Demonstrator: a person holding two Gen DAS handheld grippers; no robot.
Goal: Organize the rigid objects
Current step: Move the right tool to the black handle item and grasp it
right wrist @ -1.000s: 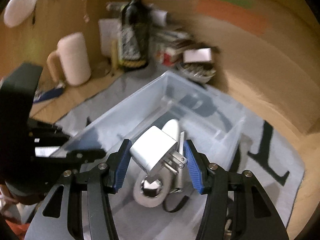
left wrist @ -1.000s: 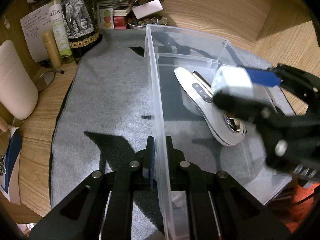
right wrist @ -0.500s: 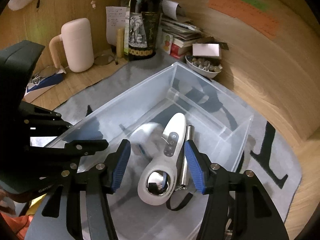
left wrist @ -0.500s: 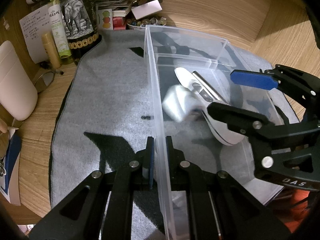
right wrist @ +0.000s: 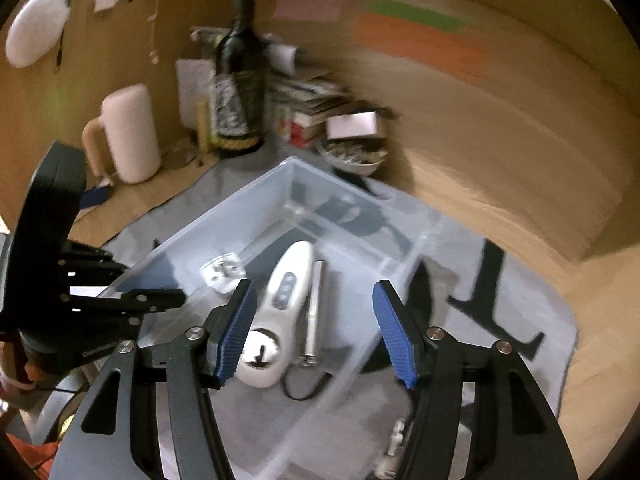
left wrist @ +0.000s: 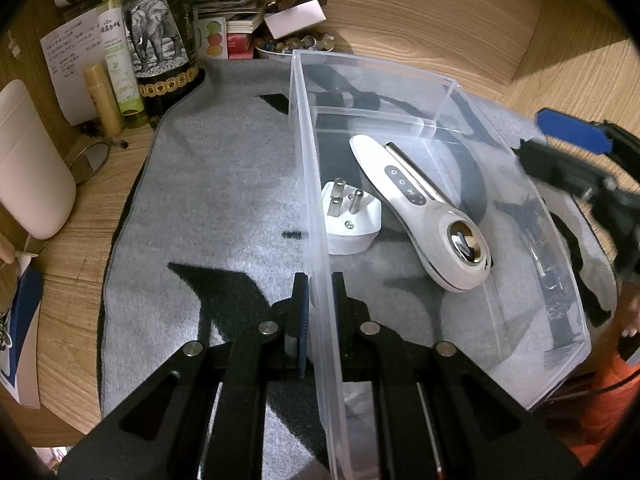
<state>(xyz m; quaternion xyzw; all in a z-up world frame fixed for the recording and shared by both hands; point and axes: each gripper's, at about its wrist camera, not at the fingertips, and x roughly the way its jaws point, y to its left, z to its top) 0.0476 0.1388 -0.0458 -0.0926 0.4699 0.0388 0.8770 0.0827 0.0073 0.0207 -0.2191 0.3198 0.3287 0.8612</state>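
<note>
My left gripper (left wrist: 319, 312) clamps the clear bin (left wrist: 448, 92) wall; my right gripper (right wrist: 316, 328) gapes empty. Plug adapter (left wrist: 350, 220) inside: light, rigid, slick; grip its flat sides.

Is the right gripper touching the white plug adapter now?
Apart. In the right wrist view the right gripper is open and empty; the plug adapter lies in the bin beyond it.

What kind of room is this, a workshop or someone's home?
Most likely a home desk, not a workshop: a wine bottle with an elephant label, stacked books and papers, and a small bowl of trinkets crowd a wooden tabletop.
</note>
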